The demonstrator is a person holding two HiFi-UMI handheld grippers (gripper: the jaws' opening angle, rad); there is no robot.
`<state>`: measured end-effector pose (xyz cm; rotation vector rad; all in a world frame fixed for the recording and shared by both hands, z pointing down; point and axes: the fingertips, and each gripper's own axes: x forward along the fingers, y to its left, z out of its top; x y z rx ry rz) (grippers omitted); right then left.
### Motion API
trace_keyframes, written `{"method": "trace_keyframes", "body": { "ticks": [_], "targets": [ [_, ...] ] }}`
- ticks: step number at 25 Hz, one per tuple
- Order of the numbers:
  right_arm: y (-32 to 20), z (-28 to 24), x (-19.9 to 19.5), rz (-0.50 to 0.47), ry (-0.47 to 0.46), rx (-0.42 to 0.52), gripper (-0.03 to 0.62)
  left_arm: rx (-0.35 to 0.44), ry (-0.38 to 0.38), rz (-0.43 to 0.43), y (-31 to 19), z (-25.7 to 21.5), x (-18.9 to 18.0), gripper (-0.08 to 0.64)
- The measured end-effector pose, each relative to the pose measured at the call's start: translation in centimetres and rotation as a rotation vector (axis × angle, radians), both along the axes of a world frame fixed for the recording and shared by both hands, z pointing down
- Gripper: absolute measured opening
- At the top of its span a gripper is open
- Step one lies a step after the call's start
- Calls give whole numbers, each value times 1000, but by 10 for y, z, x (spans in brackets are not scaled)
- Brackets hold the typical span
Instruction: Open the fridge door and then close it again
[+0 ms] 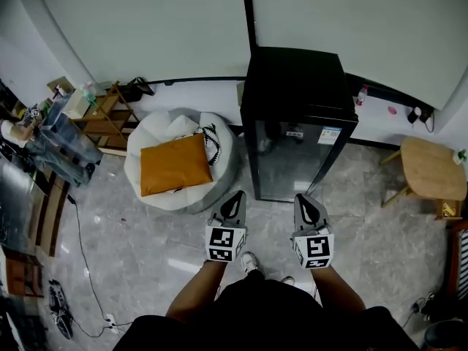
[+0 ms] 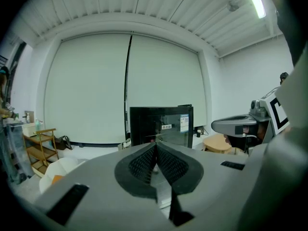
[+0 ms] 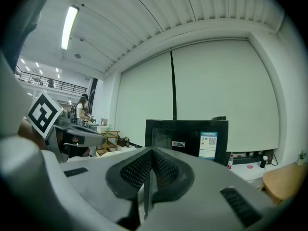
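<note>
A small black fridge (image 1: 296,115) stands against the far wall, its glass door (image 1: 292,163) closed and facing me. It also shows straight ahead in the left gripper view as the fridge (image 2: 161,125) and in the right gripper view as the fridge (image 3: 187,137). My left gripper (image 1: 235,199) hovers over the floor short of the door's left edge, jaws shut and empty. My right gripper (image 1: 307,202) hangs beside it in front of the door's right part, also shut with nothing between its pads. Neither touches the fridge.
A white beanbag (image 1: 157,189) with an orange cushion (image 1: 174,164) lies left of the fridge. A wooden shelf rack (image 1: 102,119) stands at far left, a round wooden stool (image 1: 431,170) at right. Cables run along the floor at lower left. A person stands in the background of the right gripper view.
</note>
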<state>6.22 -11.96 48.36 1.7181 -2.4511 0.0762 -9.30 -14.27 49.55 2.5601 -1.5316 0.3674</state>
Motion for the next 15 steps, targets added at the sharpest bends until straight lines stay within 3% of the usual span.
{"method": "trace_keyframes", "body": {
  "ticks": [15],
  "targets": [
    [-42,24,-32,9,-22,-62,15,-96,14,103,-51,36,-12,23]
  ]
}}
